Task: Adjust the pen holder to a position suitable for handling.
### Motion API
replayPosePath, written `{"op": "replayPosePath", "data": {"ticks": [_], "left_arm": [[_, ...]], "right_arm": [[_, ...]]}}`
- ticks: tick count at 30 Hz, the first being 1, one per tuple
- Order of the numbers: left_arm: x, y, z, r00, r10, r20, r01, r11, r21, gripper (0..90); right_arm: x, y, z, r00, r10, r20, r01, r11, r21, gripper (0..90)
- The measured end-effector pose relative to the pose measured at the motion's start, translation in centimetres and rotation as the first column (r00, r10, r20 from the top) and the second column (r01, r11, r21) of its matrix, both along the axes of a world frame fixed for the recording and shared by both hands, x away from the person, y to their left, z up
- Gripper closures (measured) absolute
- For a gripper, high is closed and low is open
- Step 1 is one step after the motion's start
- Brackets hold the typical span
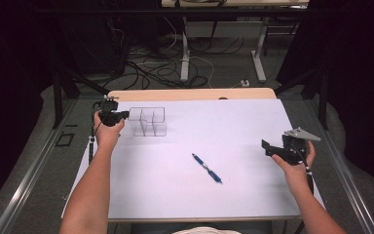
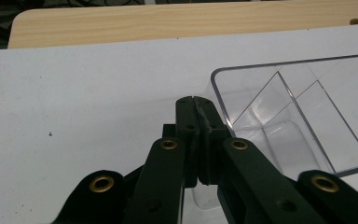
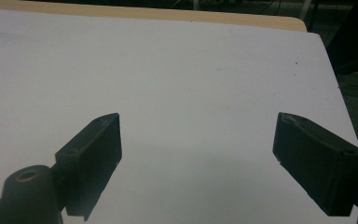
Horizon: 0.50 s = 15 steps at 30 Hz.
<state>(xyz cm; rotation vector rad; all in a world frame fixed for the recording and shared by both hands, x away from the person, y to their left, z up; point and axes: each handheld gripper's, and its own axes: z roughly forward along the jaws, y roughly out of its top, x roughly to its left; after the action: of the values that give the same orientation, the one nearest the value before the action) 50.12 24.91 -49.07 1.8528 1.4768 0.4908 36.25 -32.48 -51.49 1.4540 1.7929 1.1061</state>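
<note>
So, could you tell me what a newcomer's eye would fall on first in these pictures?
Probably the blue pen, lying alone and slanted in the middle of the white table sheet. Next comes the clear compartmented organizer at the far left, with the shut left gripper right at its corner. The right gripper hangs wide open over bare sheet on the right.
</note>
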Motion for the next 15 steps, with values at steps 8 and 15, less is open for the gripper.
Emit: {"op": "replayPosePath", "data": {"ticks": [8, 15], "left_arm": [[0.10, 0.05, -0.08, 0.9998, -0.019, 0.007, 0.019, 0.9998, -0.010, 89.9], [0.08, -0.61, -0.13, 0.9991, -0.041, 0.011, 0.041, 0.9991, -0.014, 89.9]], "right_arm": [[0.09, 0.12, -0.14, 1.0000, -0.002, -0.008, 0.002, 1.0000, 0.009, 15.1], [0.14, 0.27, -0.17, 1.0000, 0.003, -0.009, -0.003, 1.0000, 0.009, 15.2]]}}
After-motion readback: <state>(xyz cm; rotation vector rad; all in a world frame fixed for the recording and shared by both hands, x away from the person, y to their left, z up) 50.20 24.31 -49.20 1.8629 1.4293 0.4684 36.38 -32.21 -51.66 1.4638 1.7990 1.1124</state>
